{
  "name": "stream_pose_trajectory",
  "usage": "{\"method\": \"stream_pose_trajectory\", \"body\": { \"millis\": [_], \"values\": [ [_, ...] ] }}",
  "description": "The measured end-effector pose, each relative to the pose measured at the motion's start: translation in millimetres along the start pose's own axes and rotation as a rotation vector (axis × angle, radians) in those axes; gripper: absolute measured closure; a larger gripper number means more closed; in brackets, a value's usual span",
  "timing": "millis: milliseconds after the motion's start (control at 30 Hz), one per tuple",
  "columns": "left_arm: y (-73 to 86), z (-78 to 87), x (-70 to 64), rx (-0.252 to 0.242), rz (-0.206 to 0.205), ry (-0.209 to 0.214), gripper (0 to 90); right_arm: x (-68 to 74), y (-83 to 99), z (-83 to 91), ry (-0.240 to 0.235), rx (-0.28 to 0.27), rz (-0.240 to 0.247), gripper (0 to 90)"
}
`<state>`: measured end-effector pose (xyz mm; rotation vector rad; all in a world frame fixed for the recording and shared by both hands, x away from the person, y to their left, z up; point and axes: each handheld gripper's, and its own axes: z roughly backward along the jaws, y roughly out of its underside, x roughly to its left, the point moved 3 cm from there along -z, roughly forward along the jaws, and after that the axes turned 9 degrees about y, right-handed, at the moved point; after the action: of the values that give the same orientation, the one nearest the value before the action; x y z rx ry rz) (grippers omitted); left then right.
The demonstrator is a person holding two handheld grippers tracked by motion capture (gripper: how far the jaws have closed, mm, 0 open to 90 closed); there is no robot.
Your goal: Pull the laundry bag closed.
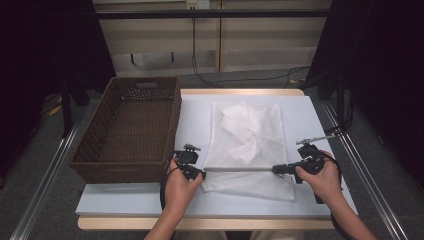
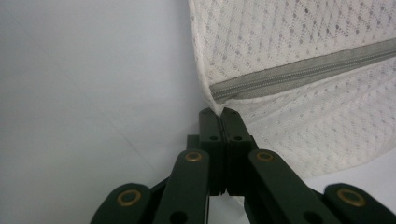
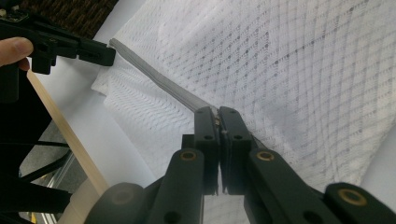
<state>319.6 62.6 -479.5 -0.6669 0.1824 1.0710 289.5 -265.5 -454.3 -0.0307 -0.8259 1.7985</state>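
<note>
A white mesh bag [image 1: 247,135] lies flat on the white table top [image 1: 150,200], with crumpled white cloth [image 1: 245,125] inside it. A grey zipper [image 1: 240,169] runs across its near part. My left gripper [image 1: 202,172] is shut on the bag's left edge at the zipper's end; in the left gripper view the left gripper [image 2: 218,112] pinches the mesh bag [image 2: 299,37] just below the zipper [image 2: 299,72]. My right gripper [image 1: 275,170] is shut on the zipper's right end. The right gripper view shows the right gripper [image 3: 217,112], the zipper [image 3: 154,77], the mesh bag [image 3: 289,60] and the left gripper [image 3: 109,51].
A dark brown wicker basket [image 1: 120,170] stands on the table's left side, close beside my left hand. The table's wooden front edge [image 1: 200,223] runs just behind both hands. Cables lie on the floor beyond the table.
</note>
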Motion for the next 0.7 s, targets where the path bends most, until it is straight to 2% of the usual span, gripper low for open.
{"method": "stream_pose_trajectory", "body": {
  "millis": [267,367,433,500,567,700],
  "values": [
    [0.1,-0.3,0.7,0.006,-0.007,-0.01,89.3,-1.5,1.0,1.3,0.006,-0.003,0.004,87.1],
    [0.3,-0.4,0.7,0.01,-0.004,-0.002,89.3,-2.2,0.9,2.7,0.002,-0.003,0.0,87.1],
    [0.4,-0.6,0.4,0.009,-0.004,-0.012,89.3,-2.3,0.9,3.3,0.004,-0.002,-0.003,87.1],
    [0.6,-0.9,0.2,0.005,0.002,0.0,89.3,-3.3,1.2,3.6,0.01,-0.003,-0.004,87.2],
    [0.3,-0.6,0.5,0.007,-0.007,-0.011,89.3,-4.3,1.4,4.6,0.002,-0.005,-0.005,87.1],
    [0.3,-0.5,0.2,0.004,-0.004,-0.003,89.3,-5.7,2.1,5.4,0.009,-0.003,-0.011,87.1]
  ]
}}
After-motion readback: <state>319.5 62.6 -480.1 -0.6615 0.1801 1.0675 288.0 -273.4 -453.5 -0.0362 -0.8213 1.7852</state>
